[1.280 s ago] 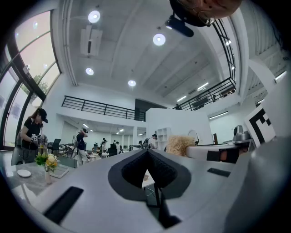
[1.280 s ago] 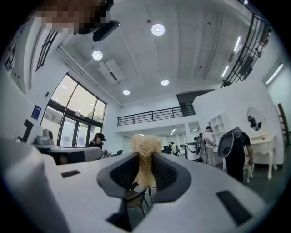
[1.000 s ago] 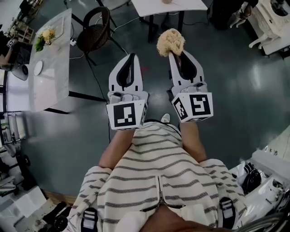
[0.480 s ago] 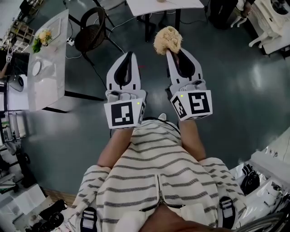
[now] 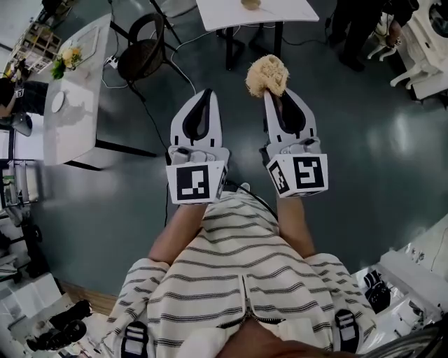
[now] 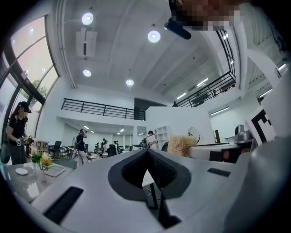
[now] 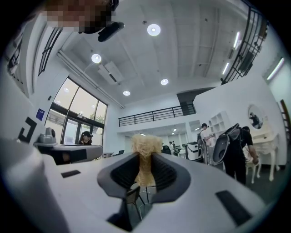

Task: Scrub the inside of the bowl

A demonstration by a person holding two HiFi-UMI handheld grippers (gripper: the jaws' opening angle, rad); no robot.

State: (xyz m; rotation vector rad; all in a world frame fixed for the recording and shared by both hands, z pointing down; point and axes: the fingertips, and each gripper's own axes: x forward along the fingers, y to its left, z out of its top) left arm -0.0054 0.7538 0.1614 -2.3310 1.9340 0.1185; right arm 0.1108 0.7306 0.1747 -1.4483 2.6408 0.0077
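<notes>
Both grippers are held out in front of the person, above the floor. My right gripper [image 5: 274,96] is shut on a straw-coloured fibrous scrubber [image 5: 266,75], whose tuft sticks out past the jaw tips [image 7: 144,146]. My left gripper [image 5: 204,93] is beside it, level with it, shut with nothing between its jaws [image 6: 146,155]. The scrubber [image 6: 181,145] also shows at the right of the left gripper view. A small tan object [image 5: 250,3] lies on a white table [image 5: 280,10] at the top edge. I cannot tell whether it is the bowl.
A black chair [image 5: 143,47] stands ahead to the left. Left of it is a long pale table [image 5: 73,133] with flowers [image 5: 63,59] and a small plate [image 5: 58,102]. A person's legs [image 5: 350,31] are at the upper right. Dark floor lies below the grippers.
Both grippers keep their hold and their place side by side. The view has shifted a little, and the white table at the top shows more.
</notes>
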